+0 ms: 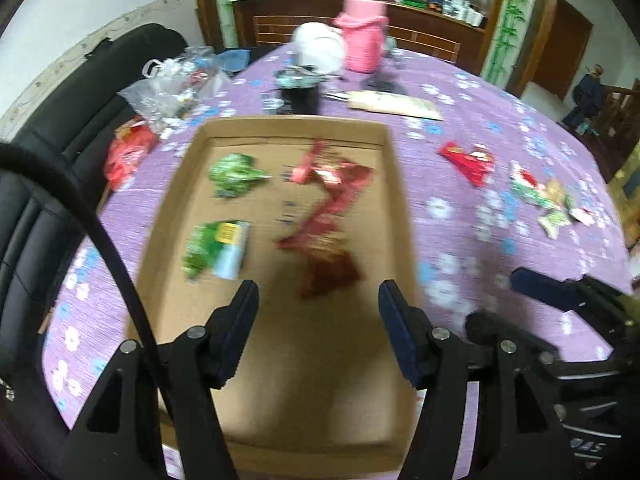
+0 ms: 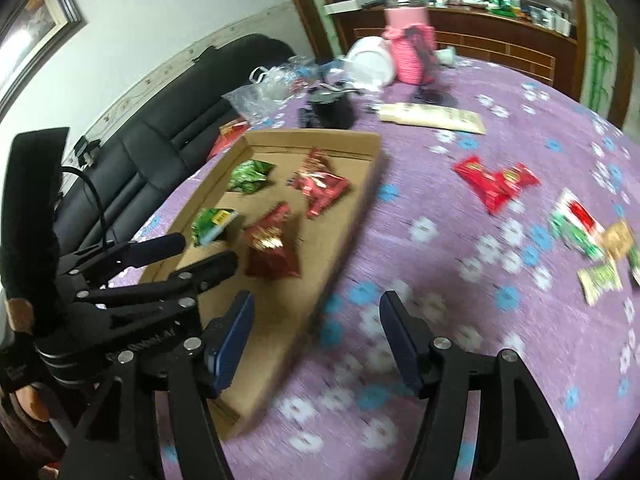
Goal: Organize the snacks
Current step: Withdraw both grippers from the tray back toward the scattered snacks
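On the purple flowered tablecloth (image 2: 460,184) lies a shallow brown cardboard tray (image 1: 400,200). It holds green snack packets (image 1: 236,174) at its left and red snack packets (image 1: 332,184) at its right. The left gripper (image 1: 318,304) hangs over the tray, jaws spread and empty. The right gripper (image 2: 316,316) hangs over the tray's right edge, also spread and empty. Further right on the cloth lie loose red packets (image 2: 496,180) and some blurred, perhaps green ones (image 2: 580,236).

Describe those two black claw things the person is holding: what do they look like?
Both the left gripper and the right gripper are matte black scissor-like linkages with silver rivets. Their fingers carry dark blue pads. A black cable loops beside the left one.
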